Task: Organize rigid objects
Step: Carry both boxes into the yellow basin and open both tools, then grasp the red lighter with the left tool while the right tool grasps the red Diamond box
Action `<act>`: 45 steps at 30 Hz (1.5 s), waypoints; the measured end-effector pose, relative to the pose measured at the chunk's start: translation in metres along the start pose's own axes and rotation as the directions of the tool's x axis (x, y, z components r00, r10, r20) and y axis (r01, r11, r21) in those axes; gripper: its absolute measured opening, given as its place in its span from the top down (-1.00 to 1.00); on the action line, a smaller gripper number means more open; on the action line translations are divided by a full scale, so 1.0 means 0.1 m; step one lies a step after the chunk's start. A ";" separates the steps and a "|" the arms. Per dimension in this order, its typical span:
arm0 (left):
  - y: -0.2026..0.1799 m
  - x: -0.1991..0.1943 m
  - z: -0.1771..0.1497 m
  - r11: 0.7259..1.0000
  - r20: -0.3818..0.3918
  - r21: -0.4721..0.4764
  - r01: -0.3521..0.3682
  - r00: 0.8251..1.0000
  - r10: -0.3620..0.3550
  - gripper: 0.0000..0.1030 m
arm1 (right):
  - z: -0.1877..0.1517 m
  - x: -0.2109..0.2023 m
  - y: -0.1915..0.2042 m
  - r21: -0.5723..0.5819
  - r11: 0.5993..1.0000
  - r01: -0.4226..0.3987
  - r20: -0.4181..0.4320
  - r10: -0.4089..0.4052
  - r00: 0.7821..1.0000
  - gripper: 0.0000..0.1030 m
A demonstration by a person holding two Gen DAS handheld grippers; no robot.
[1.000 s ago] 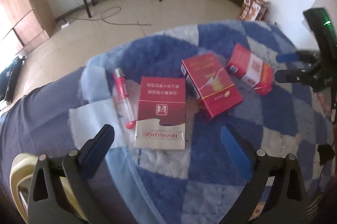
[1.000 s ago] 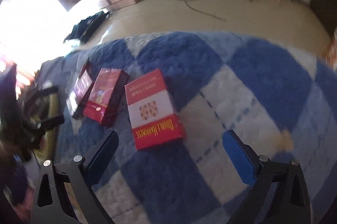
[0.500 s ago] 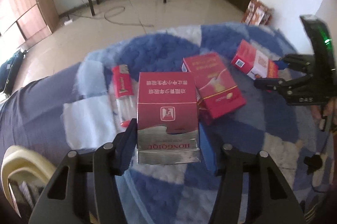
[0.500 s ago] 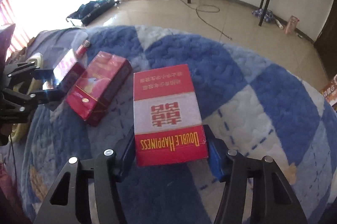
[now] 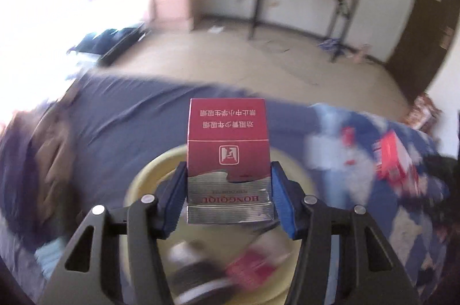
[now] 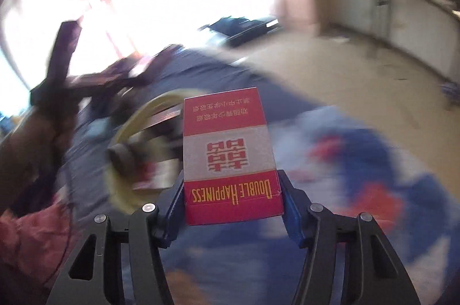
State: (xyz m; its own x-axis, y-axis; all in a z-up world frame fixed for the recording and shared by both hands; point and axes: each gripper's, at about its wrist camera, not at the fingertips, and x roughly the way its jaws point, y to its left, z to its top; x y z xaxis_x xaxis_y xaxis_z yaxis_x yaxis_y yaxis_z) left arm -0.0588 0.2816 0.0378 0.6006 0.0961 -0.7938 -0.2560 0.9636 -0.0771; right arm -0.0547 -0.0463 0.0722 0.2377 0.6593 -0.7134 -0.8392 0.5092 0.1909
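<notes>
Both packs, flat on the blue quilt a second ago, now ride lifted in the fingers. Left wrist view: the left gripper (image 5: 228, 200) pinches the red-and-silver pack (image 5: 228, 158) by its long side edges, above the yellow basin (image 5: 290, 161), where blurred items already lie; other red packs (image 5: 394, 161) remain on the quilt (image 5: 339, 155). Right wrist view: the right gripper (image 6: 231, 197) clamps the Double Happiness pack (image 6: 230, 155) likewise, beside the basin (image 6: 135, 115); light, stiff cardboard, likely crushable, so side edges suit.
</notes>
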 end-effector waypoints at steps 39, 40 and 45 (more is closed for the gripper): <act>-1.35 0.61 0.38 0.974 -0.099 0.072 0.217 0.973 -0.209 -1.00 | -0.79 0.64 -0.88 0.364 0.762 0.535 -0.062 -0.554 0.831 -0.99; -1.60 0.78 0.35 0.964 -0.121 0.117 0.237 0.967 -0.223 -1.00 | -0.80 0.66 -0.95 0.386 0.752 0.535 -0.077 -0.551 0.831 -0.99; -2.27 1.40 0.16 0.938 -0.220 0.228 0.262 0.952 -0.213 -0.89 | -0.78 0.72 -1.25 0.438 0.738 0.514 -0.117 -0.520 0.846 -0.95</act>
State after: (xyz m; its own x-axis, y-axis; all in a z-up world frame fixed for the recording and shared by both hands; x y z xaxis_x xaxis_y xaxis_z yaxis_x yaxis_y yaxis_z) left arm 0.0952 0.0799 -0.0461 0.4598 -0.1687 -0.8718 0.0901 0.9856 -0.1432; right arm 0.0297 -0.1053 -0.0555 0.5804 0.2283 -0.7817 -0.2825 0.9567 0.0696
